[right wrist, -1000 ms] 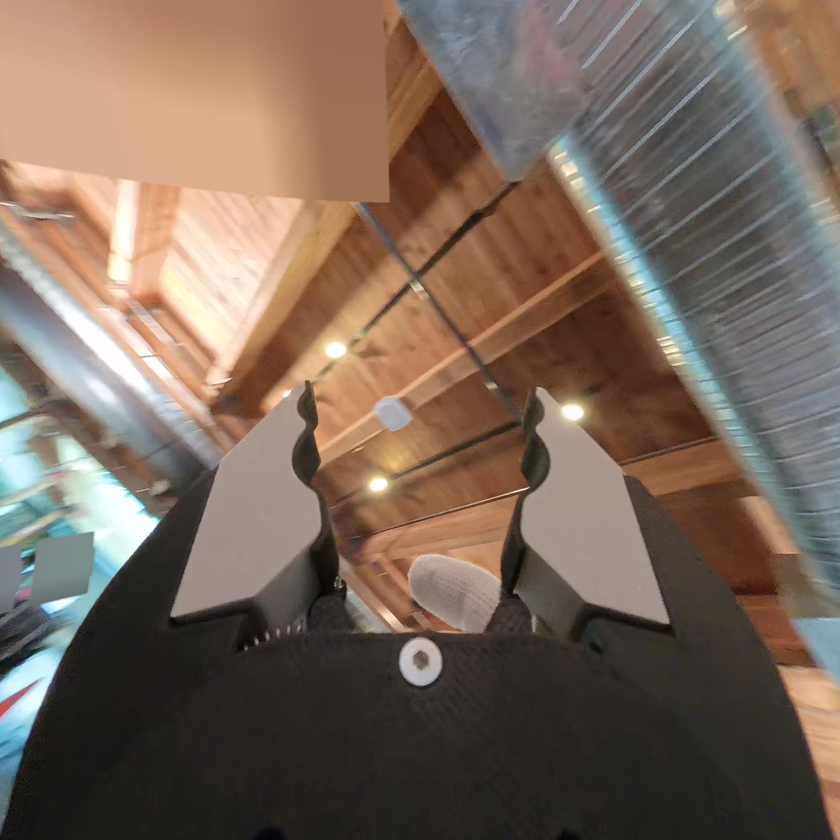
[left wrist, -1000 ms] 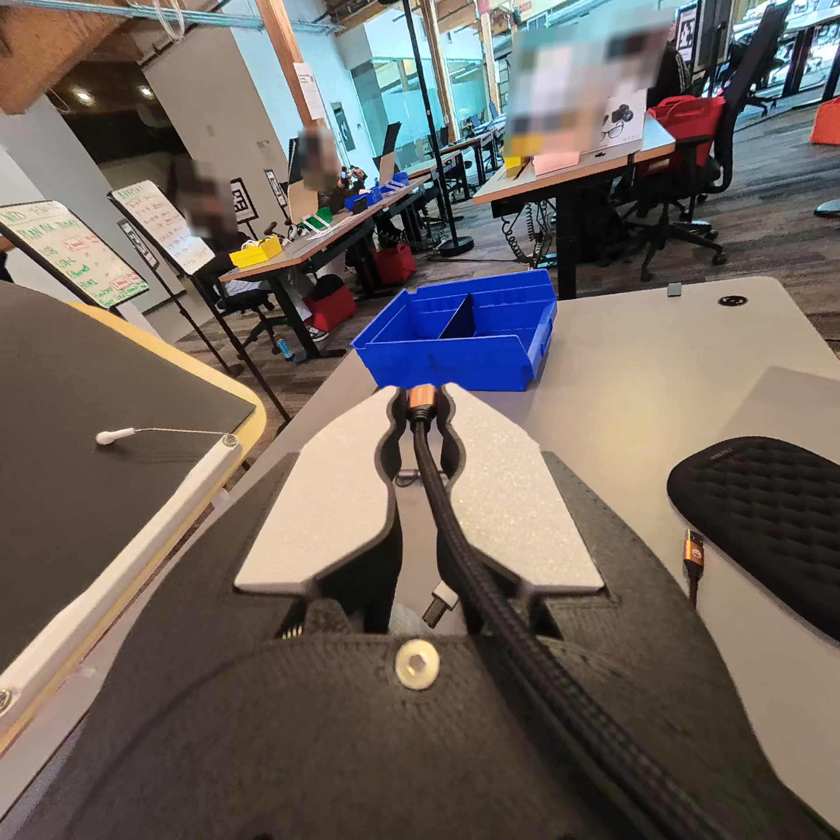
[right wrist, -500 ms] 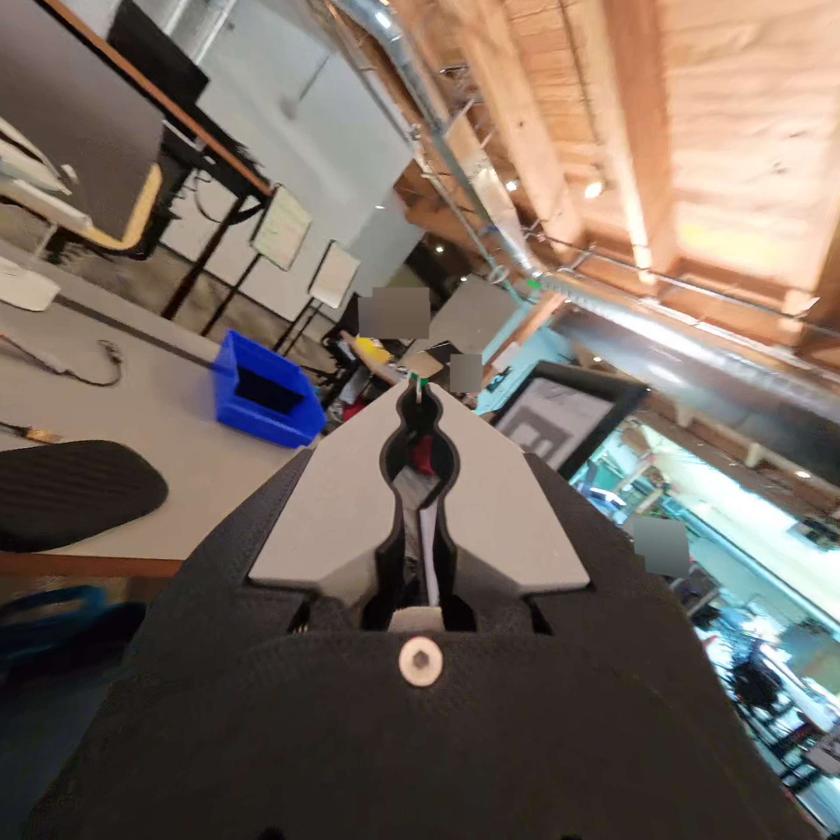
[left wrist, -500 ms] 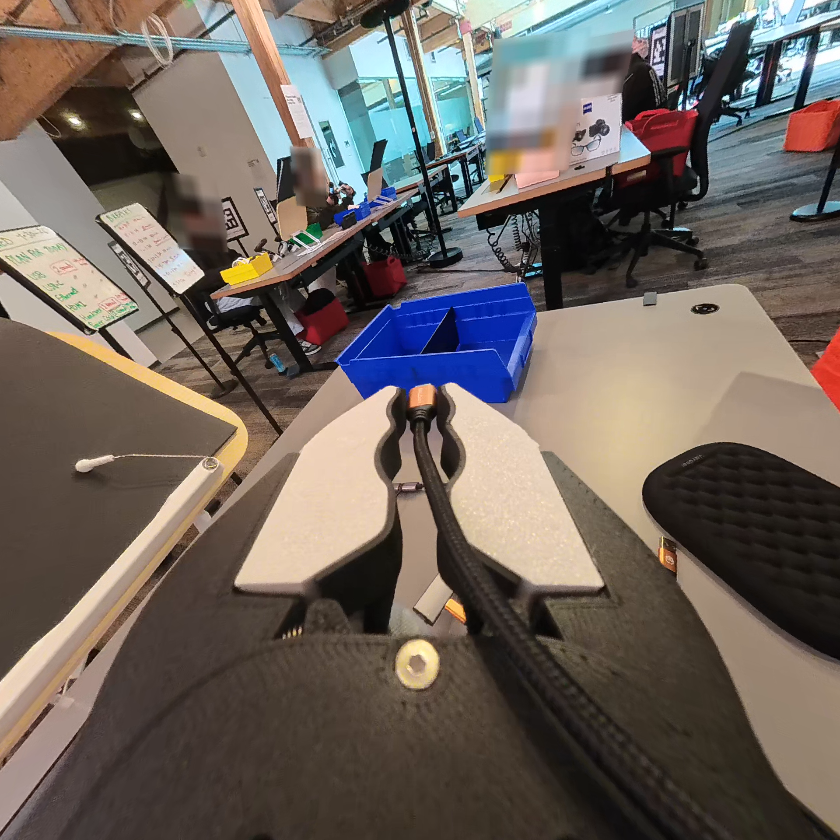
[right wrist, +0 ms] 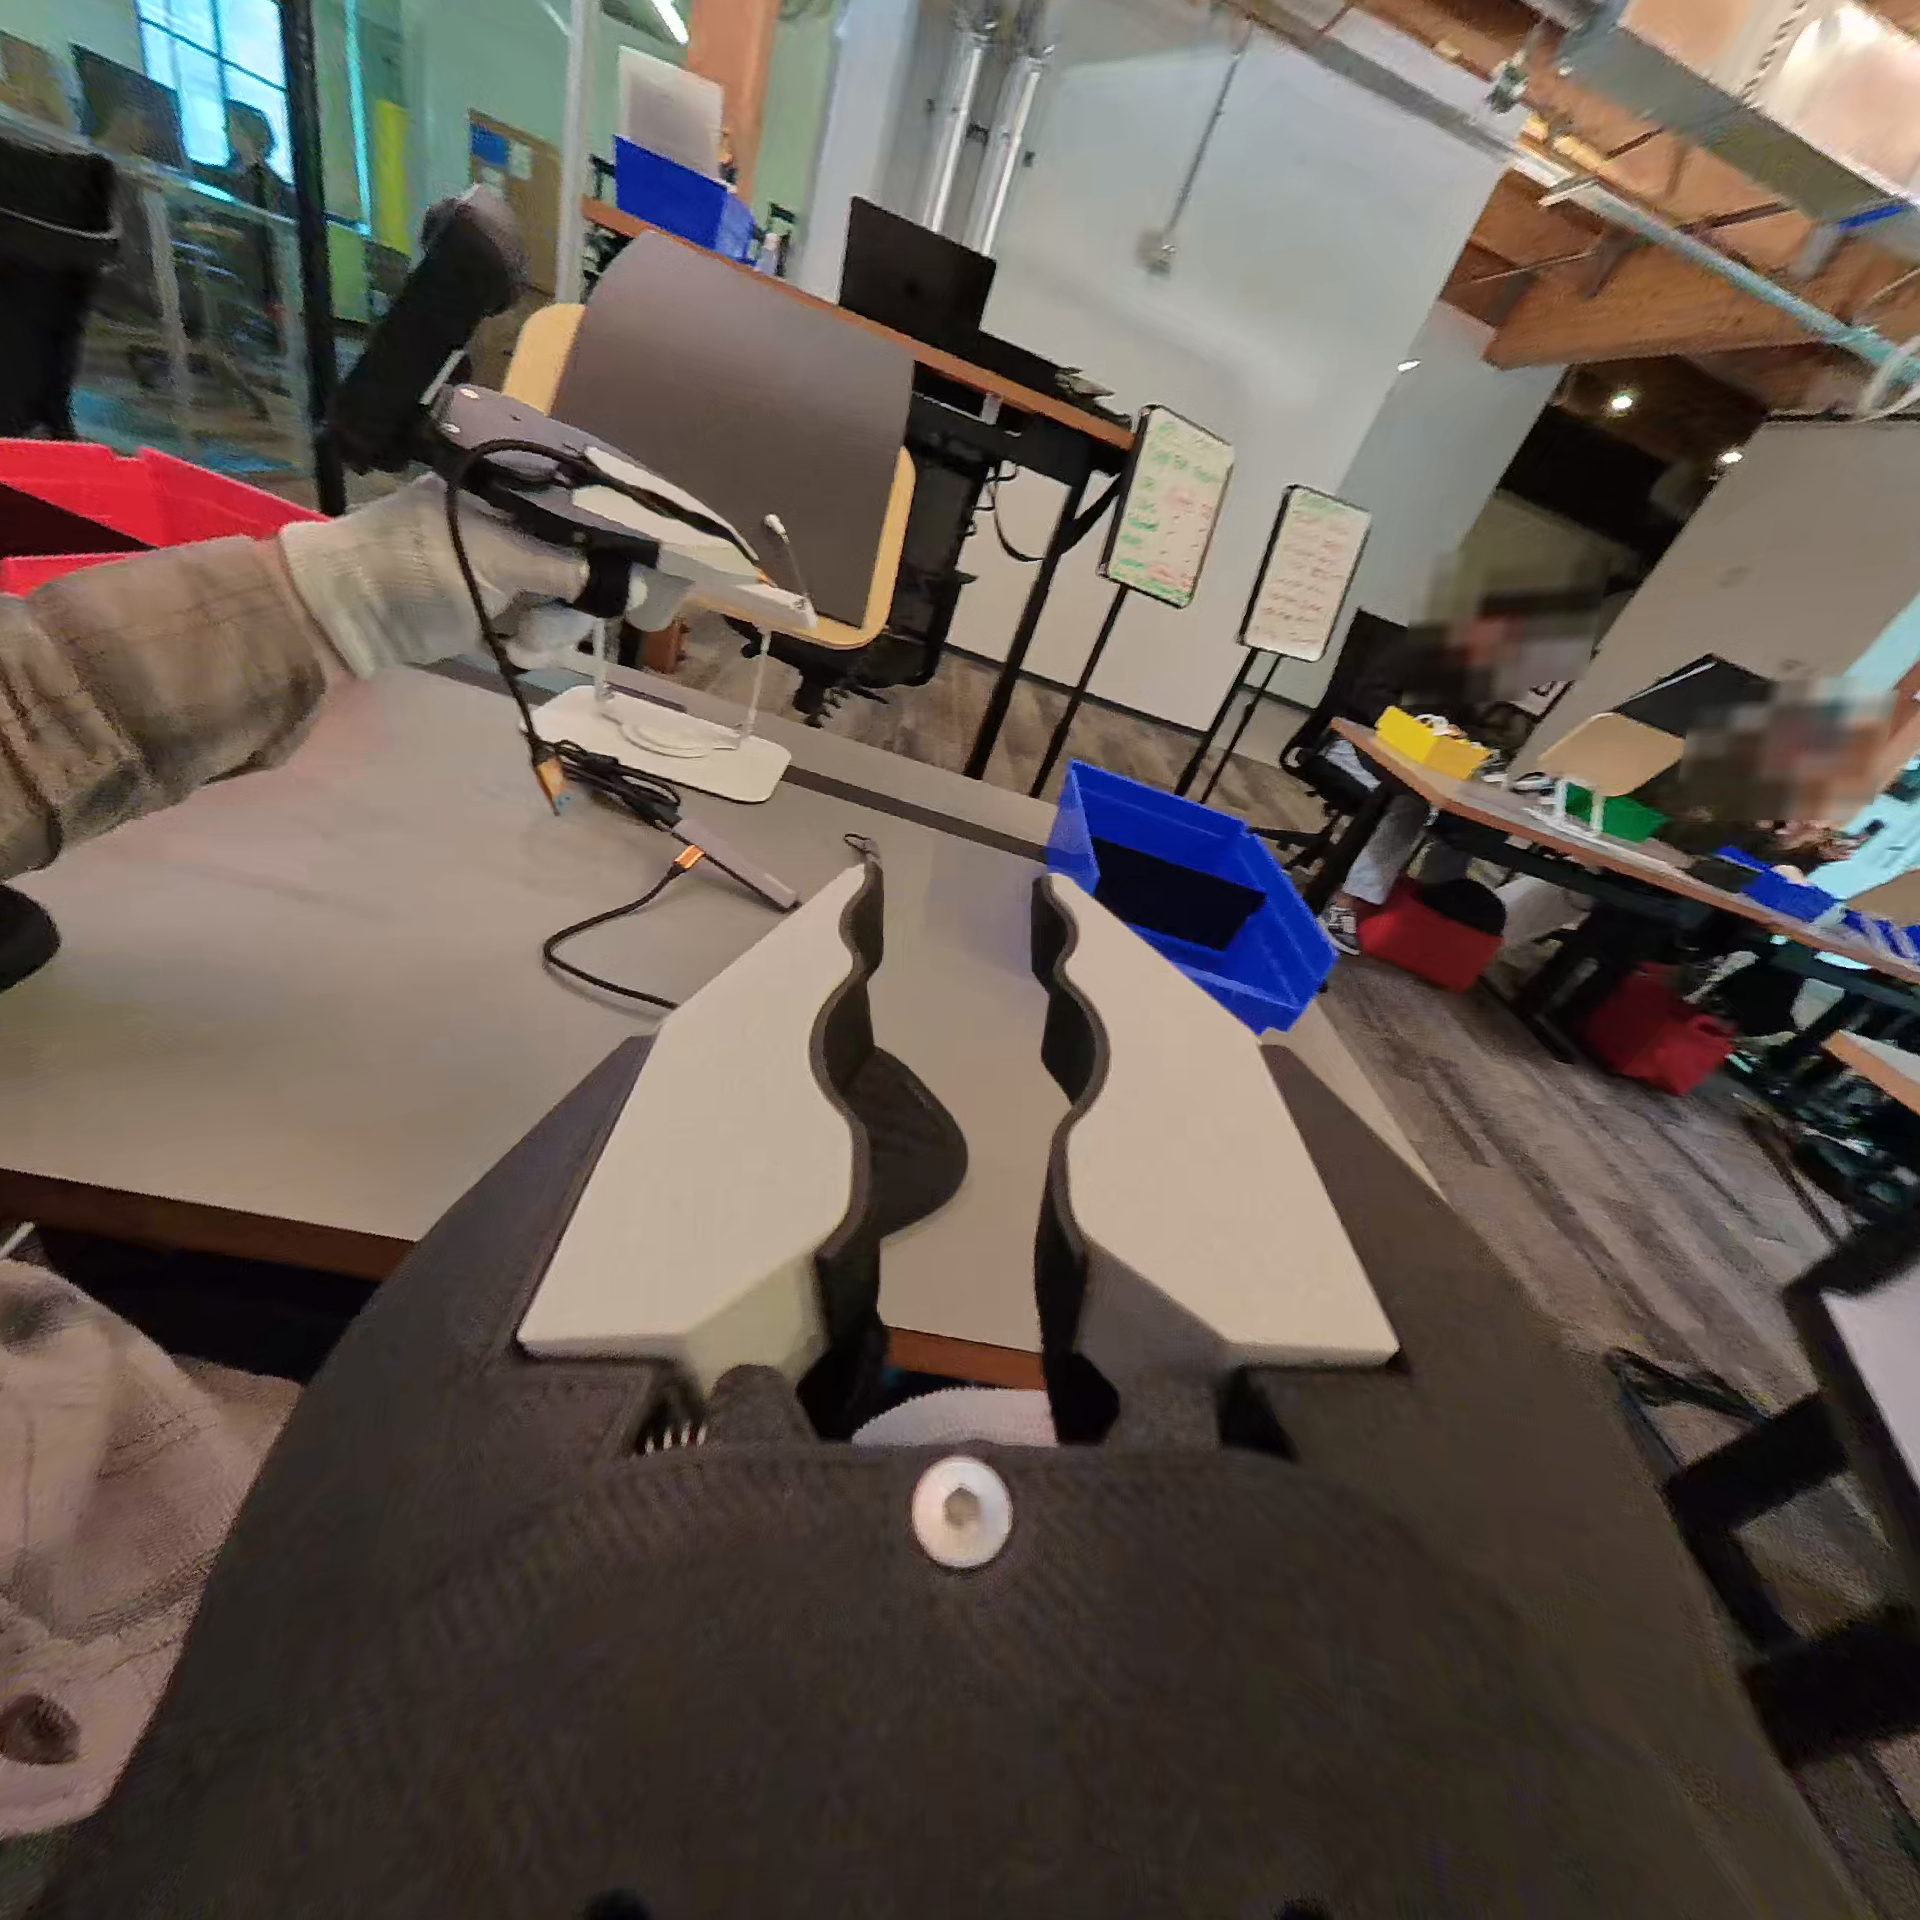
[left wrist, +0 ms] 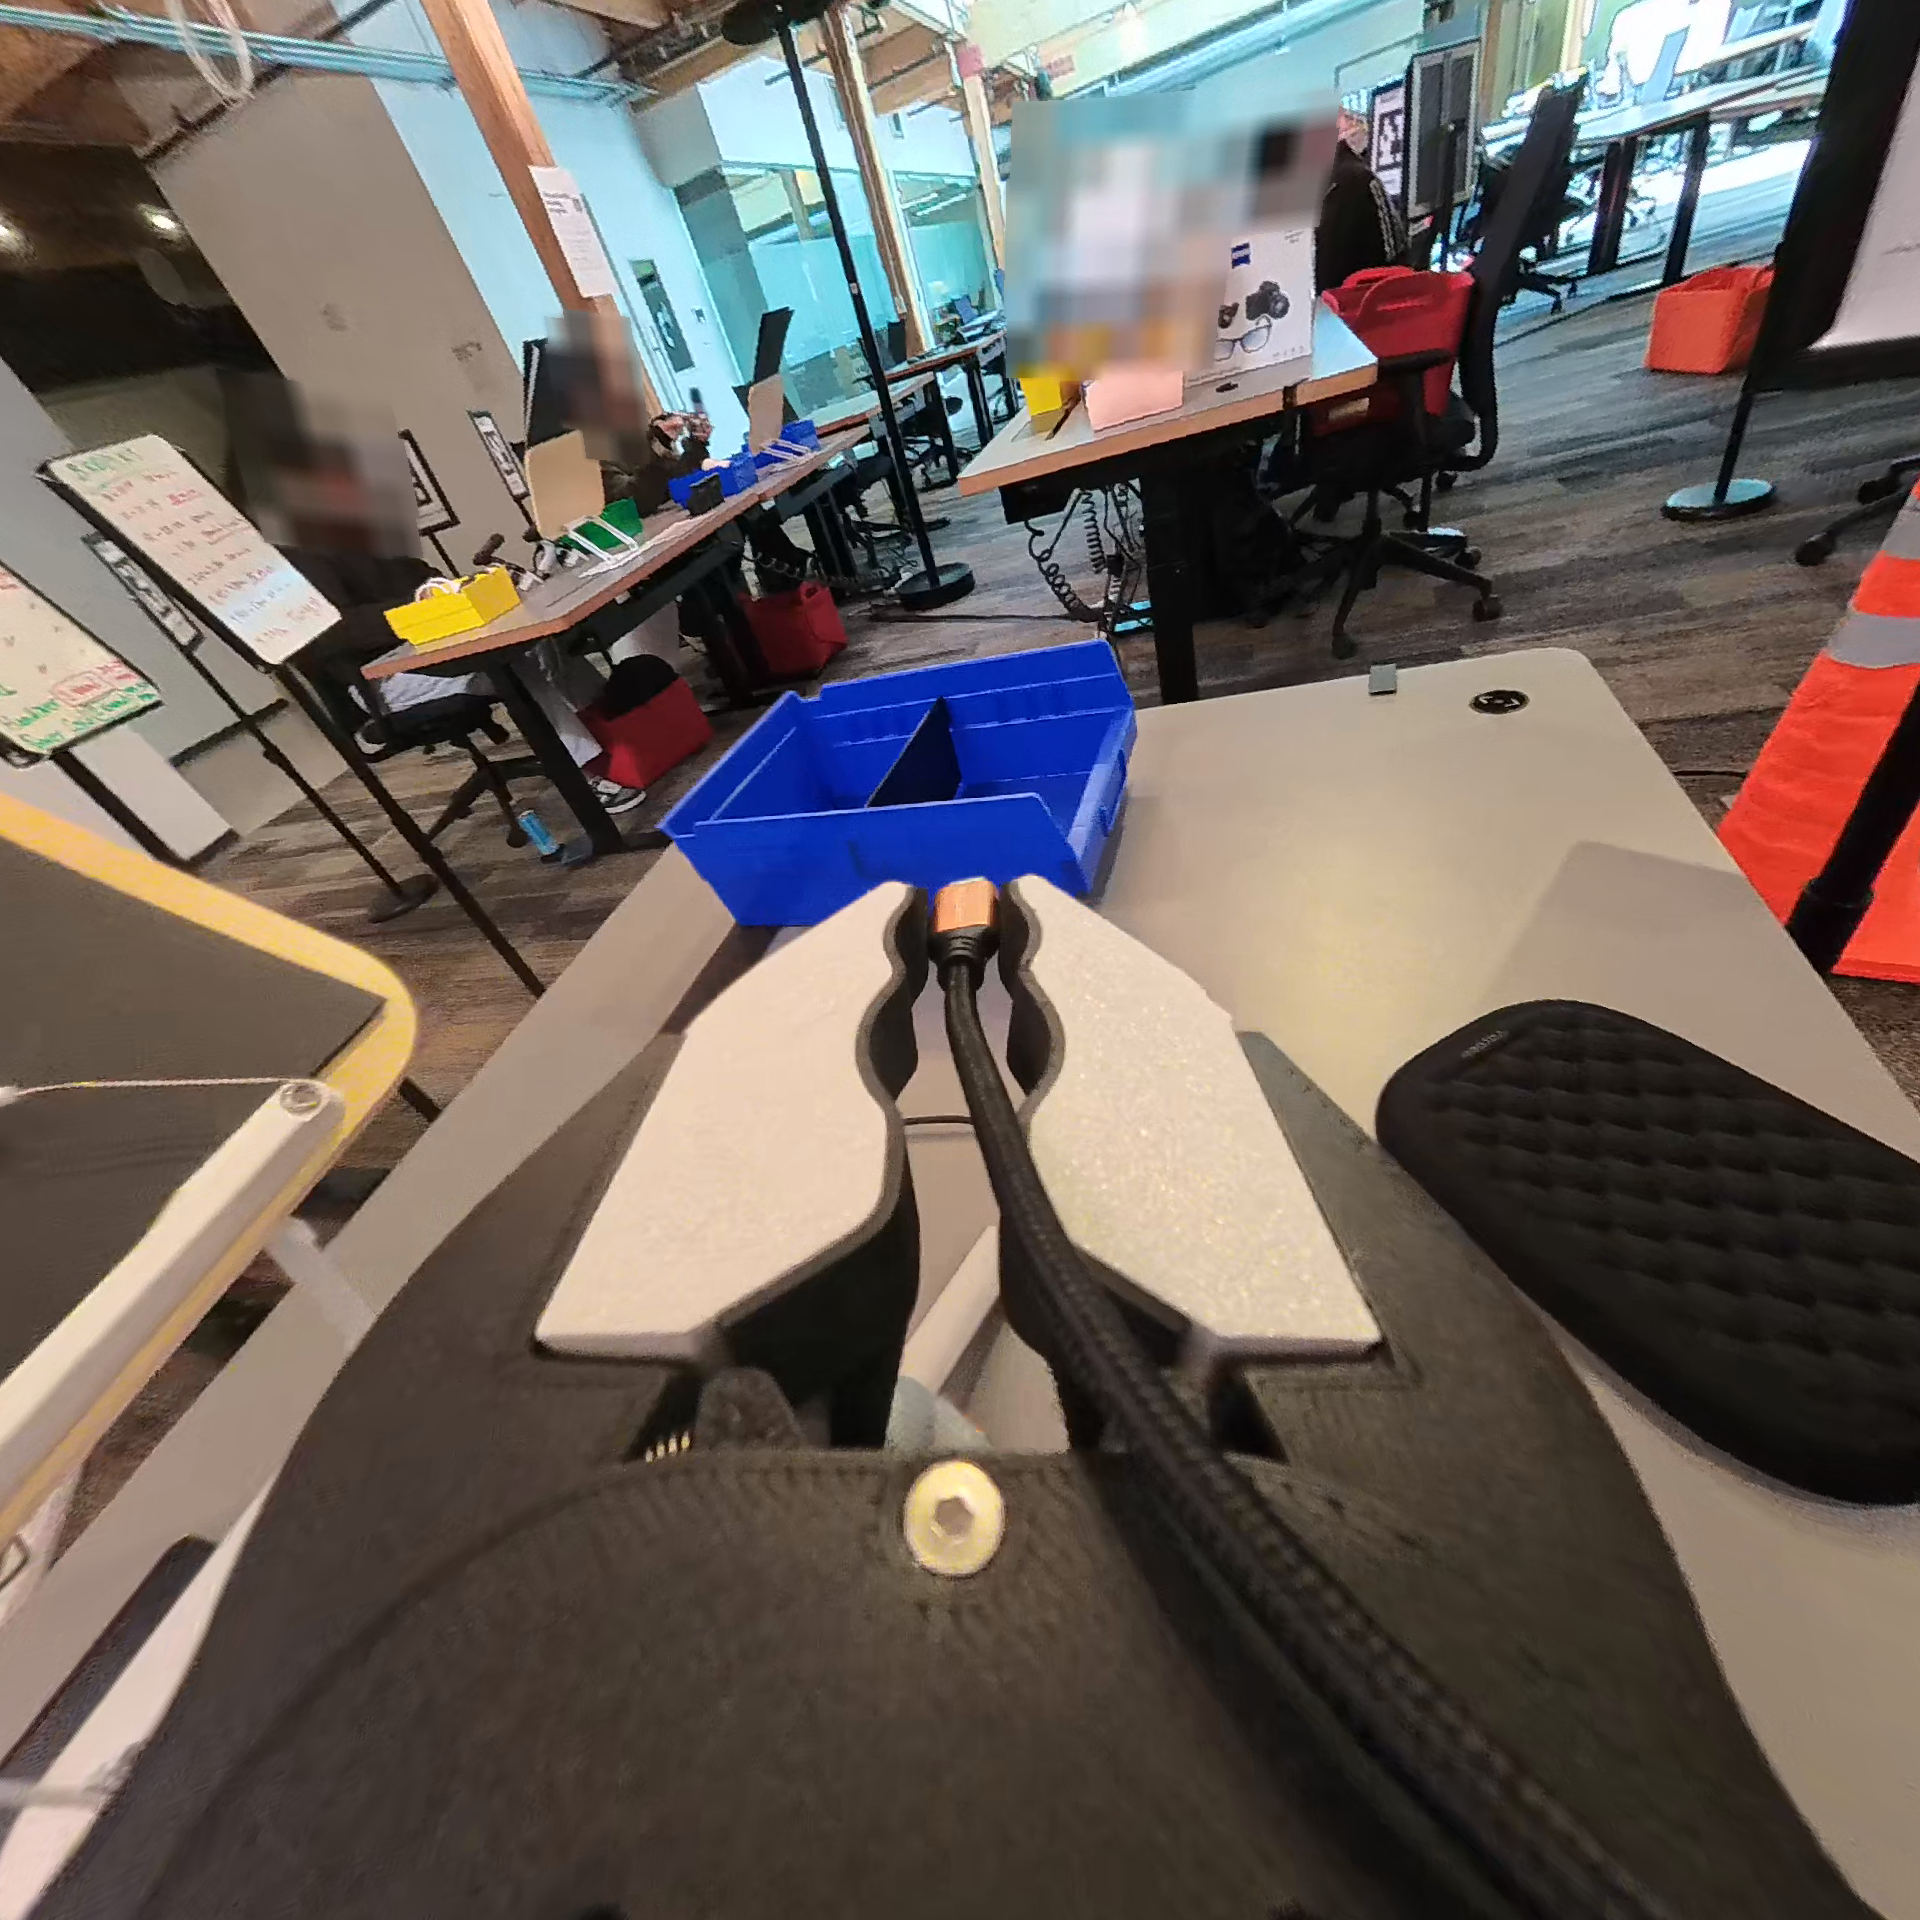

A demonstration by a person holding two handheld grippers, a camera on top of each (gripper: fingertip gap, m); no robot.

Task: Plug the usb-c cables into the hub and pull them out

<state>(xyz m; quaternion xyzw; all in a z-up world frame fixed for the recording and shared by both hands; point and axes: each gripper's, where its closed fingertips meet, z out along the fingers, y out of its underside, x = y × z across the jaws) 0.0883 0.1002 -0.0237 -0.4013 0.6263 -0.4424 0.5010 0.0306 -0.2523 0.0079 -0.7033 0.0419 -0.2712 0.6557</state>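
Observation:
My left gripper [left wrist: 961, 909] is shut on a black braided usb-c cable [left wrist: 1023, 1226]. Its copper-coloured plug [left wrist: 961, 909] sticks out at the fingertips, held above the grey table [left wrist: 1351, 935]. In the right wrist view a gloved hand holds the left gripper [right wrist: 727, 545] at the left, and the cable's other copper plug [right wrist: 551, 784] dangles just above the table. A slim grey hub [right wrist: 743, 868] lies behind it with another copper plug [right wrist: 686, 857] at its near end. My right gripper [right wrist: 956, 904] is open and empty, near the table's front edge.
A blue divided bin [left wrist: 914, 790] stands at the table's far edge, also in the right wrist view [right wrist: 1174, 894]. A black wrist rest [left wrist: 1683, 1226] lies on the right. A white stand [right wrist: 675, 748] holds a dark board behind the hub. An orange cone [left wrist: 1849, 748] stands beside the table. Across from one pair of fingers to the other is roughly 35 cm.
My right gripper swung down from the ceiling to face the table; it was shut half a second ago and is now open. My left gripper has shifted a little, still holding the cable.

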